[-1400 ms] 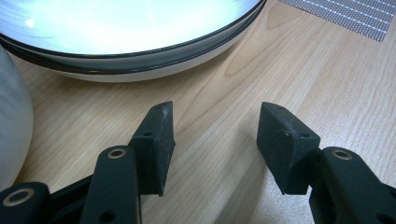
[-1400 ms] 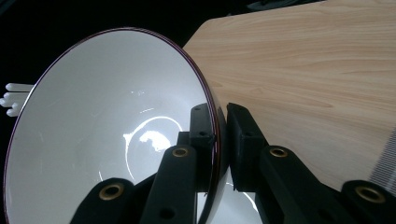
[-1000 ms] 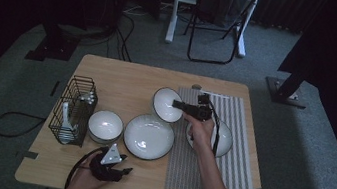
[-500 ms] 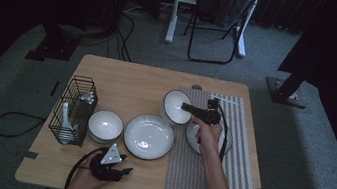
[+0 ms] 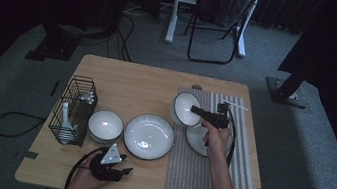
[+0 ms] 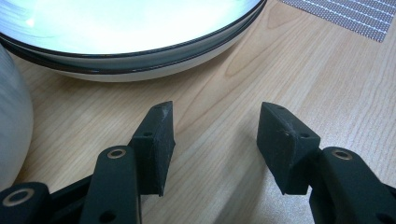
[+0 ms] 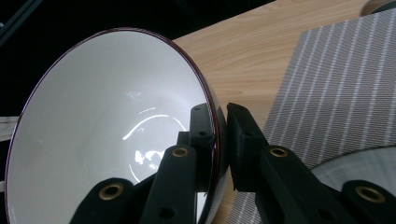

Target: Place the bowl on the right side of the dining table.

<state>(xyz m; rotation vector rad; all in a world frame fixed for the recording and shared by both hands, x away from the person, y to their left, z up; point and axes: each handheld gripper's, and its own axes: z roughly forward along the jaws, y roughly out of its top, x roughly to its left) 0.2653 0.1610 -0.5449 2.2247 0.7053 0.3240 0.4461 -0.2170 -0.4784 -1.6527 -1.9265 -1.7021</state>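
White bowl (image 7: 107, 126) was gripped by its rim between the right gripper's (image 7: 222, 140) fingers; left gripper's (image 6: 215, 140) fingers were held released over the tabletop (image 6: 224, 74).

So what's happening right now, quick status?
Right gripper jaws clamped on the tilted bowl's rim, above the striped mat. Left gripper open, idle on the table. Plate on the mat just beside.

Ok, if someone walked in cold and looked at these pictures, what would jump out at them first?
Most striking is the white bowl tipped on its side above the striped mat, its rim pinched by the right tongs. Left of it, a wide plate and a small bowl sit on the wooden table beside a black wire rack. The left tongs rest open at the near edge.
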